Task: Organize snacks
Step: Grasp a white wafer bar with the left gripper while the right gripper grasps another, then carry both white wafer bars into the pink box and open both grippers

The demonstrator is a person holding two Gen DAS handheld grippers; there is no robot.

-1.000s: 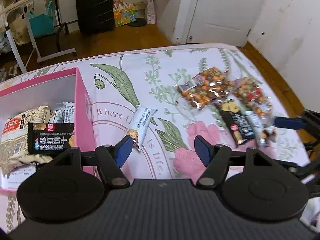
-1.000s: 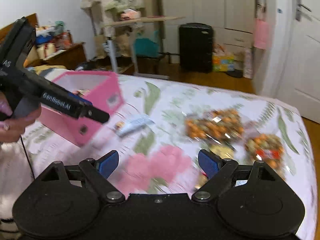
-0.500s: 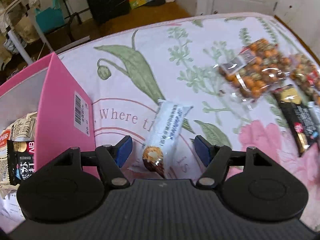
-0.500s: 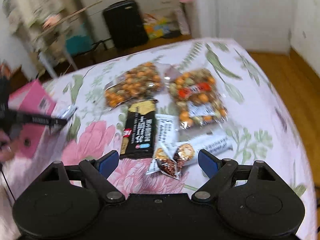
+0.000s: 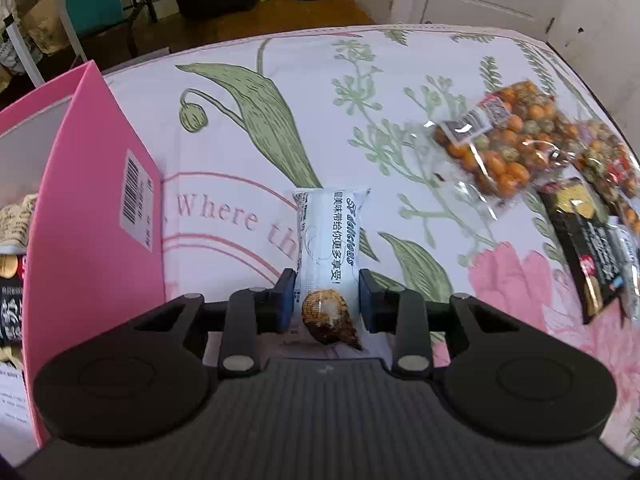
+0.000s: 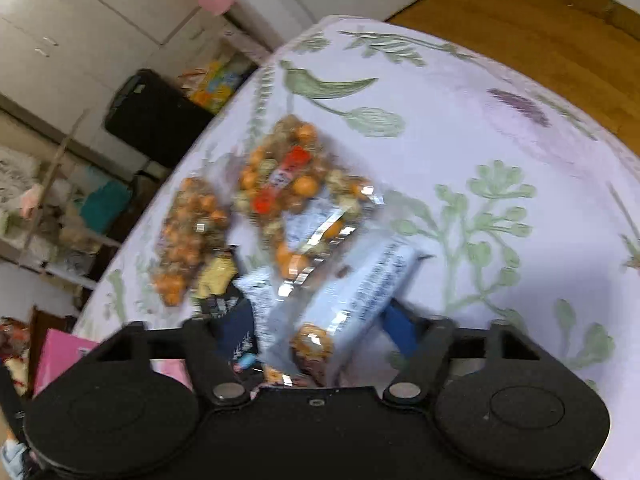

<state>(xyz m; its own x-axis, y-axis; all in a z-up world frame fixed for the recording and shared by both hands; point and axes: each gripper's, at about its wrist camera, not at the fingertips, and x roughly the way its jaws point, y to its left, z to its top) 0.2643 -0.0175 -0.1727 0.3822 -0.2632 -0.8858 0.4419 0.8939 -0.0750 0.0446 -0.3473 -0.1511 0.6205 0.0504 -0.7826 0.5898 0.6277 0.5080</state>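
Note:
My left gripper [image 5: 326,300] straddles the near end of a white snack bar [image 5: 329,248] lying on the floral cloth; its blue pads [image 5: 286,300] sit close on both sides, with small gaps showing. The pink box [image 5: 92,240] stands just left of it and holds several snack packs. My right gripper [image 6: 320,334] is open, low over two white snack bars [image 6: 360,292] that lie between its fingers, beside a black snack pack [image 6: 216,304]. Two clear bags of orange nuts [image 6: 296,196] lie beyond; they also show in the left wrist view [image 5: 504,140].
A black snack pack [image 5: 584,240] lies at the right of the left wrist view, beside the nut bags. The table's edge curves off close behind the nut bags [image 6: 460,52], with wood floor beyond. A black suitcase [image 6: 156,116] and shelves stand past the far edge.
My left gripper has moved forward and down over the white bar and its jaws have narrowed around it. My right gripper has dropped down and swung onto the two white bars by the nut bags.

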